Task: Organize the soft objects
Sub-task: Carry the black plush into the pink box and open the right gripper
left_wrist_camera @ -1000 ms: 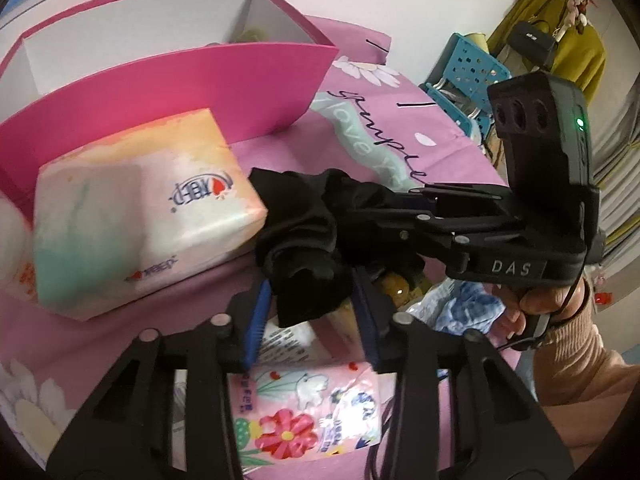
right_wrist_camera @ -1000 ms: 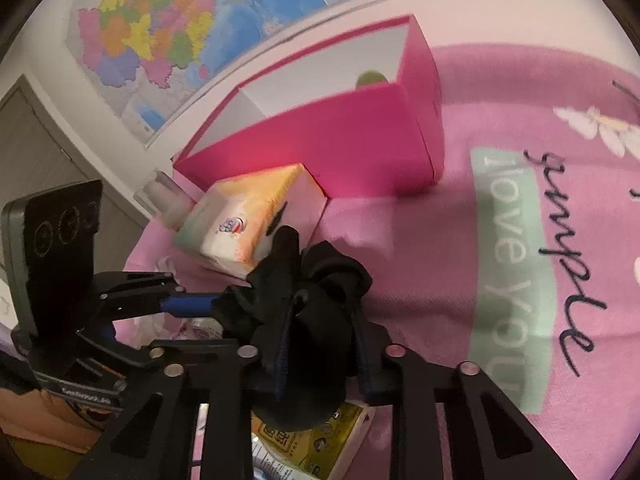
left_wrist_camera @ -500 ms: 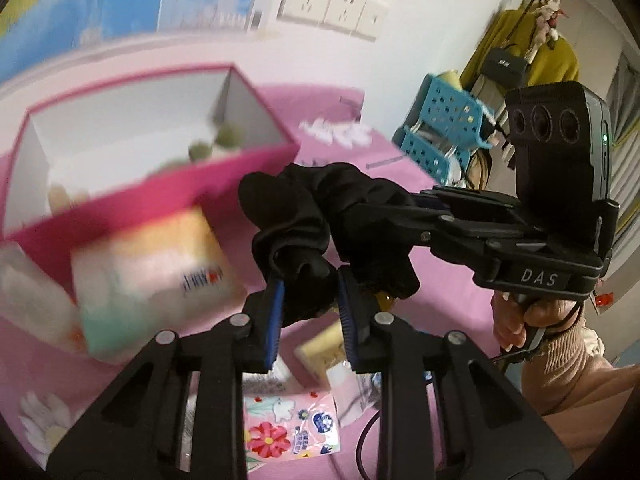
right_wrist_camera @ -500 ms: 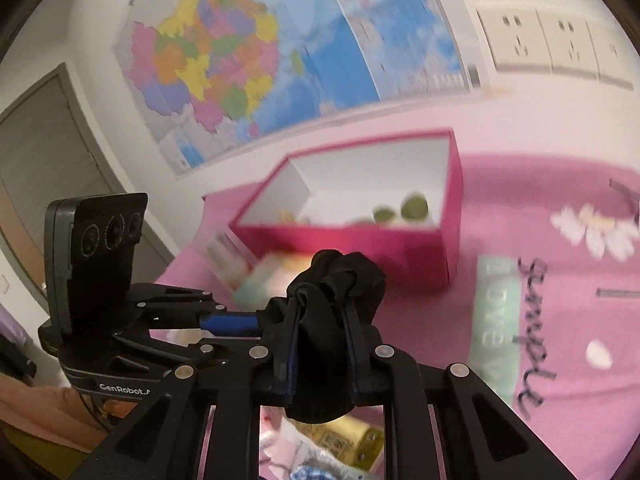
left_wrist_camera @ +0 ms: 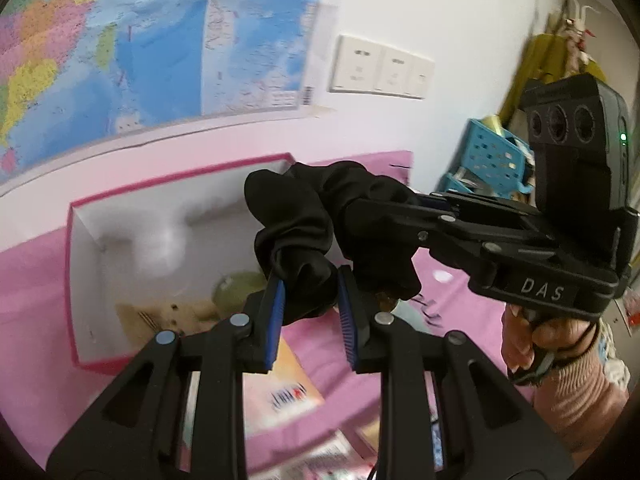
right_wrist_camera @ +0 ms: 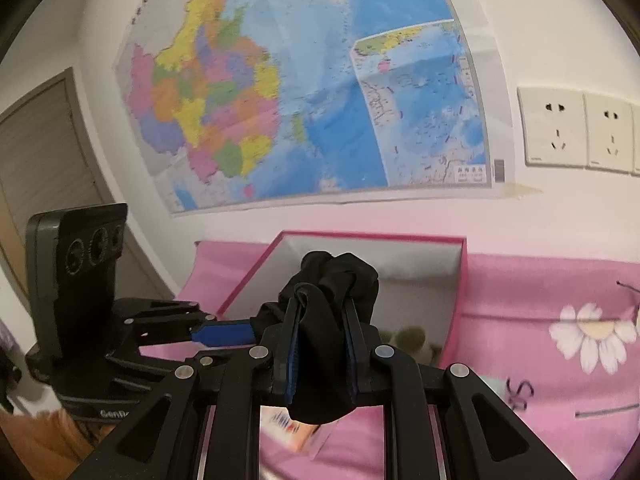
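Between the blue-padded fingers of the left gripper [left_wrist_camera: 310, 312] sits a fold of a black cloth bundle [left_wrist_camera: 296, 236], pinched and held in the air. Just beyond, the right gripper [right_wrist_camera: 320, 344] clamps the same bundle from the side. Farther back, the open pink box [left_wrist_camera: 80, 280] lies on the pink tablecloth [right_wrist_camera: 540, 400], below a wall map [right_wrist_camera: 300, 100].

Wall map [right_wrist_camera: 304, 92], white sockets [right_wrist_camera: 576, 132]
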`<state>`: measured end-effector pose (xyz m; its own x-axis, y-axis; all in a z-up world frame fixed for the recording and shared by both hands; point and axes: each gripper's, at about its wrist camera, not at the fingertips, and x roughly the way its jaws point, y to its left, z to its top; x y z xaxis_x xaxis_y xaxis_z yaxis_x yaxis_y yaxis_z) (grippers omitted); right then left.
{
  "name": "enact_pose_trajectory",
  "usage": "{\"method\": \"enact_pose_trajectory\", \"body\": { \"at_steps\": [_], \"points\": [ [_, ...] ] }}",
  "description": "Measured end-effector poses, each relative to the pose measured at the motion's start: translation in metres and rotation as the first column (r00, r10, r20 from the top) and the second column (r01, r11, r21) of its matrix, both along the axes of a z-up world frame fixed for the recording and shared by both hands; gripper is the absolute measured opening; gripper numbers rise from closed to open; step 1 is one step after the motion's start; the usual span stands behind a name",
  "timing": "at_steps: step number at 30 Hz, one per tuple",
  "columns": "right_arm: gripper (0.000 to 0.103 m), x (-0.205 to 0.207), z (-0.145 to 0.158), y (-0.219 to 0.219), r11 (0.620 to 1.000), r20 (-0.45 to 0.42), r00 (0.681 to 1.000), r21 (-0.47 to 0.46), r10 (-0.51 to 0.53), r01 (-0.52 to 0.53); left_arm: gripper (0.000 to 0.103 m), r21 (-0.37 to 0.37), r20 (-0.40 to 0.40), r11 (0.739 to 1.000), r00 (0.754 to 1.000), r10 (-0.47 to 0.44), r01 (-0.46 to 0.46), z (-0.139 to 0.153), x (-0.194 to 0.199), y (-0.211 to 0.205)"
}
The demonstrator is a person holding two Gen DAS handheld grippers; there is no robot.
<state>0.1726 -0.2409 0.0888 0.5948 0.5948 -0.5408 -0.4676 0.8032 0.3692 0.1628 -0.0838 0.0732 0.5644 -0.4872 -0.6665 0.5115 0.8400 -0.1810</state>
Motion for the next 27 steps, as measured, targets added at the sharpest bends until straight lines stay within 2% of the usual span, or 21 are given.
{"method": "enact_pose_trajectory", "body": {
  "at_steps": [8,20,21,22,23,27],
  "points": [
    [0.018,0.048,-0.02,0.007,1.0,-0.053,0.998,-0.007,-0.03,0.03,0.028,0.025,-0.069,0.997,0.995,0.07,-0.068,-0.011,0.047,0.0],
    [0.02,0.094,-0.053,0.017,0.991,-0.097,0.99,-0.095,-0.105,0.096,0.029,0.087,-0.143,0.985,0.977,0.158,-0.147,-0.036,0.086,-0.01],
    [0.024,0.097,-0.057,0.019,0.986,-0.098,0.988,-0.122,-0.122,0.11,0.033,0.09,-0.148,0.984,0.975,0.163,-0.151,-0.038,0.089,-0.01],
    [0.025,0.1,-0.06,0.019,0.983,-0.1,0.986,-0.137,-0.135,0.121,0.043,0.087,-0.161,0.984,0.973,0.168,-0.155,-0.04,0.089,-0.01],
    [0.029,0.101,-0.063,0.019,0.98,-0.101,0.984,-0.149,-0.148,0.133,0.045,0.083,-0.162,0.983,0.972,0.173,-0.161,-0.041,0.088,-0.009],
    [0.032,0.097,-0.065,0.012,0.974,-0.091,0.979,-0.157,-0.182,0.166,0.046,0.095,-0.112,0.983,0.979,0.169,-0.159,-0.039,0.075,-0.006]
  ]
}}
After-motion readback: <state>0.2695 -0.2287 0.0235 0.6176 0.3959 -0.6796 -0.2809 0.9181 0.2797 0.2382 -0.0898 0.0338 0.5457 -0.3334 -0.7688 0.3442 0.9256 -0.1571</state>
